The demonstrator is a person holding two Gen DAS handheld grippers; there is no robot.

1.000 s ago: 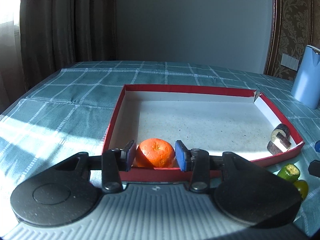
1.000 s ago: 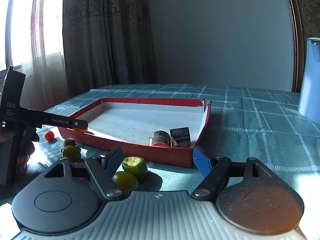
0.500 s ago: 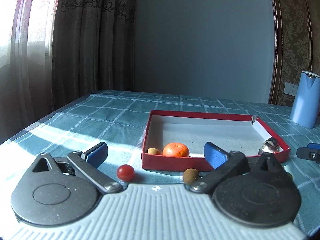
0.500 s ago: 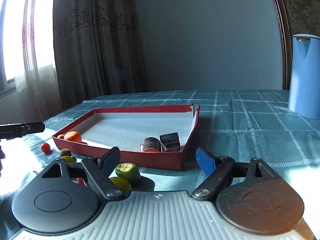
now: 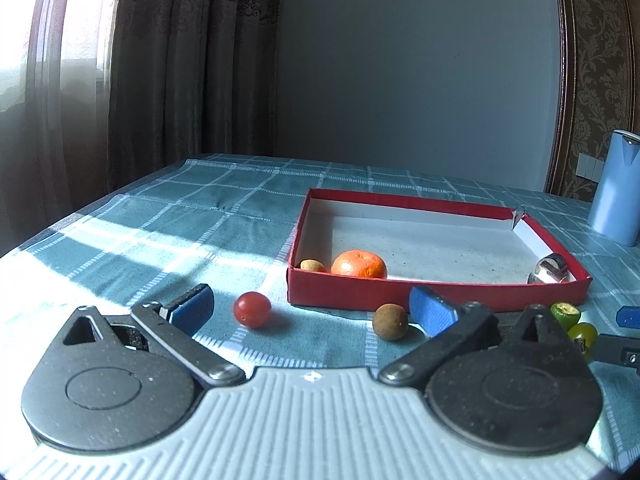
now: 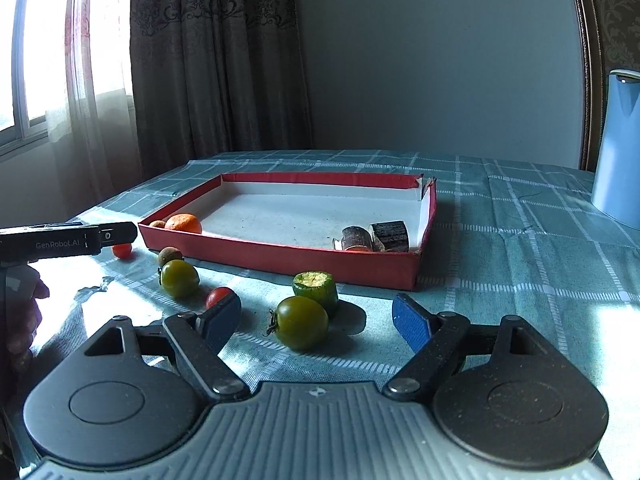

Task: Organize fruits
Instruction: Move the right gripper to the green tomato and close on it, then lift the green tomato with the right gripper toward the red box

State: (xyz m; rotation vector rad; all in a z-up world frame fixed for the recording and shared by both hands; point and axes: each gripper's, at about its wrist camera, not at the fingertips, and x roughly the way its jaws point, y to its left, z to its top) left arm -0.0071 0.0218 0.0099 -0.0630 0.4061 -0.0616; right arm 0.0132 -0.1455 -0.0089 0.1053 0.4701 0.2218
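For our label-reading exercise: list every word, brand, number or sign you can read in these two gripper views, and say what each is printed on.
"GenRobot.AI": white letters on the side of the black handheld left gripper, seen in the right wrist view.

Nothing else is readable: the red cardboard tray, the light blue plastic jug and the teal checked tablecloth show no lettering.

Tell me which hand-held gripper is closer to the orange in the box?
Left. The left hand-held gripper sits open just in front of the box corner holding the orange. The right hand-held gripper is open too, farther along by the green tomato.
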